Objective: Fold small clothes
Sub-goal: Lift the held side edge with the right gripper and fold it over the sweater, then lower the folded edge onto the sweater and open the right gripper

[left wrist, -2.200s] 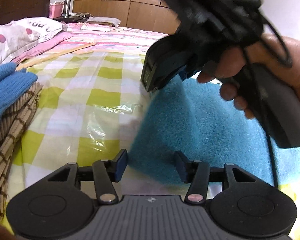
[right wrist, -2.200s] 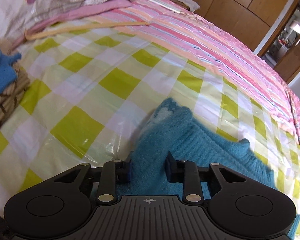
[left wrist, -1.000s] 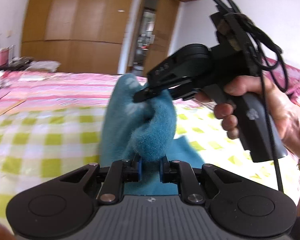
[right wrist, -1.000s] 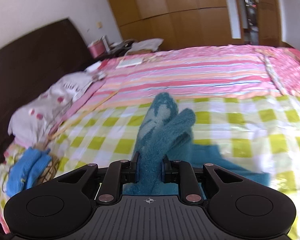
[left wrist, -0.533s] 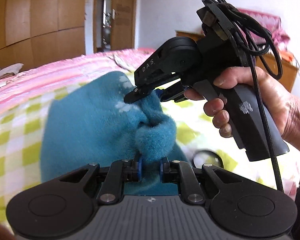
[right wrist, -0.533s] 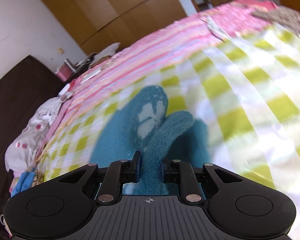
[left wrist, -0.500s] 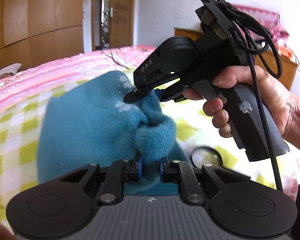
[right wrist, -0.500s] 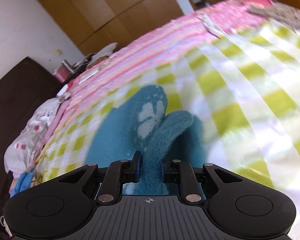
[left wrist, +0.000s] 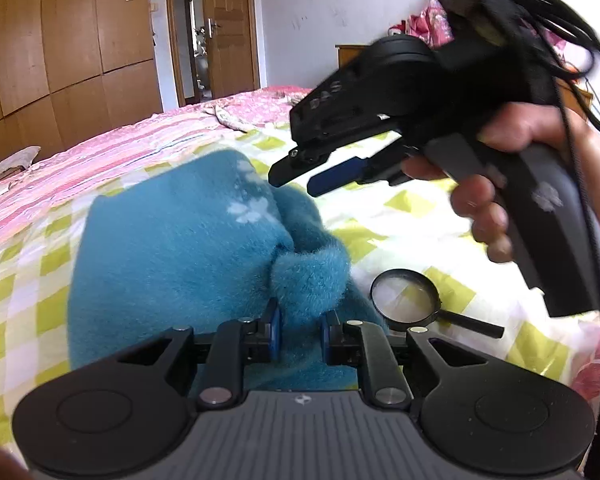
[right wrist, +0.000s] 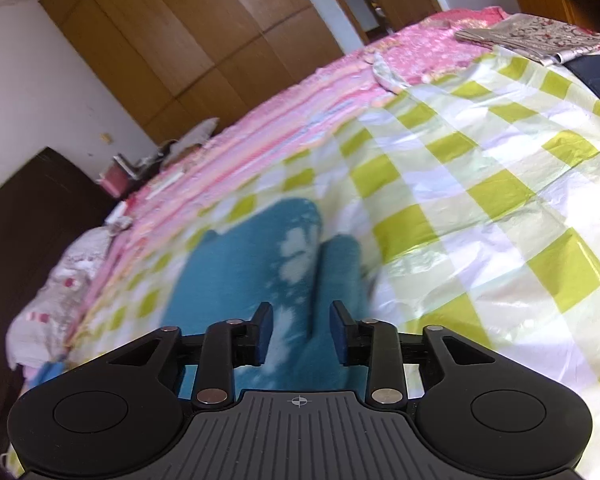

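Observation:
A fuzzy teal garment (left wrist: 172, 256) with pale flower marks lies on the green-and-white checked sheet (left wrist: 412, 208). My left gripper (left wrist: 300, 330) is shut on a bunched fold of it at its near right edge. My right gripper (left wrist: 296, 178) shows in the left wrist view, jaws parted, raised just above and right of the garment's far end. In the right wrist view the right gripper (right wrist: 300, 334) is open and empty above the garment (right wrist: 240, 276), which lies flat and blurred below.
A black magnifying glass (left wrist: 406, 298) lies on the sheet right of the garment. A pink striped bedspread (left wrist: 100, 152) covers the far side. Pillows (right wrist: 60, 276) lie at the dark headboard. Folded patterned cloth (right wrist: 532, 36) lies at the far right corner.
My right gripper has opened, let go of the teal garment and lifted away to the right. The garment's far end has dropped onto the sheet. My left gripper still holds its fold.

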The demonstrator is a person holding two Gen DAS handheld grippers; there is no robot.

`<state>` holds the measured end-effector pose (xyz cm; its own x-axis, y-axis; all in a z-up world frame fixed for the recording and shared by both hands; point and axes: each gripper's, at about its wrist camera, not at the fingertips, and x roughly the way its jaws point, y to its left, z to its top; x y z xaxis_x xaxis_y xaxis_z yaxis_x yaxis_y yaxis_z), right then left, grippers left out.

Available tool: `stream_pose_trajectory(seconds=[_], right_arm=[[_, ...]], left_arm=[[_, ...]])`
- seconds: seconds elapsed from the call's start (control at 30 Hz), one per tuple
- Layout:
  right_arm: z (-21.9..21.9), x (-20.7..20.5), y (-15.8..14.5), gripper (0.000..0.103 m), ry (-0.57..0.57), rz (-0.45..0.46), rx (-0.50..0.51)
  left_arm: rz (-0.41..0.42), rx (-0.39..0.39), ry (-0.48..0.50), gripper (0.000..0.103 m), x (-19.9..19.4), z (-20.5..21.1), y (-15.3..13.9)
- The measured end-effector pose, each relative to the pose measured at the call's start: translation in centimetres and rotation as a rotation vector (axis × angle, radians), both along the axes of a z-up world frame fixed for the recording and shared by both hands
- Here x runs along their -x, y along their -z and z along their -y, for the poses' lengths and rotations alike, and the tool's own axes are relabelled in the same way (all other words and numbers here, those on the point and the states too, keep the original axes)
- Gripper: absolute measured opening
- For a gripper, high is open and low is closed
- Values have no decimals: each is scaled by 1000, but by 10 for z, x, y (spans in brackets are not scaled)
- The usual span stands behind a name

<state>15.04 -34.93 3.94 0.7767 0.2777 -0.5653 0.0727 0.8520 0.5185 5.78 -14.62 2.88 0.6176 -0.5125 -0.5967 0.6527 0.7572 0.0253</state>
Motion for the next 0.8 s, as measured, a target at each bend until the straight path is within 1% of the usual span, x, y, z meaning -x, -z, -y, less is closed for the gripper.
stream_pose_trajectory(seconds=[0.07, 0.1, 0.17, 0.27, 0.37, 0.4, 0.43, 0.47, 0.5, 0.53, 0.6, 0.63, 0.73, 0.77, 0.8], right_arm=[[-10, 9, -5, 39, -35, 10, 6], [-17, 12, -7, 43, -63, 8, 14], [-29, 18, -7, 47, -102, -7, 30], [-40, 23, 1, 51, -113, -42, 67], [-46, 27, 16, 51, -135, -93, 78], [-47, 28, 21, 49, -137, -103, 82], [-47, 29, 26, 29, -145, -112, 76], [-46, 31, 30, 14, -152, -115, 54], [-44, 35, 33, 9, -157, -122, 23], [-41, 42, 33, 8, -156, -109, -1], [-38, 56, 31, 8, -148, -70, 16], [-35, 62, 32, 8, -138, -66, 22], [-28, 62, 49, 7, -99, -121, 15], [-29, 62, 50, 8, -100, -125, 18], [-30, 63, 46, 12, -106, -116, 25]], left_arm=[[2, 14, 9, 27, 8, -9, -6], [8, 14, 16, 29, 11, -14, -9], [31, 6, 21, 29, 14, -23, -13], [51, 6, -7, 29, 16, -38, -20], [66, 8, -50, 30, 15, -51, -23], [71, 4, -70, 30, 10, -54, -23], [68, 3, -90, 30, 7, -57, -24], [58, 11, -116, 30, 1, -61, -24], [49, 23, -136, 30, -5, -64, -24], [48, 31, -156, 30, -9, -66, -25], [62, 34, -191, 30, -19, -68, -23], [56, 32, -204, 31, -25, -67, -20], [-22, 9, -233, 32, -44, -64, -3], [-37, 2, -233, 32, -48, -62, 2], [-37, -9, -235, 32, -49, -60, 6]])
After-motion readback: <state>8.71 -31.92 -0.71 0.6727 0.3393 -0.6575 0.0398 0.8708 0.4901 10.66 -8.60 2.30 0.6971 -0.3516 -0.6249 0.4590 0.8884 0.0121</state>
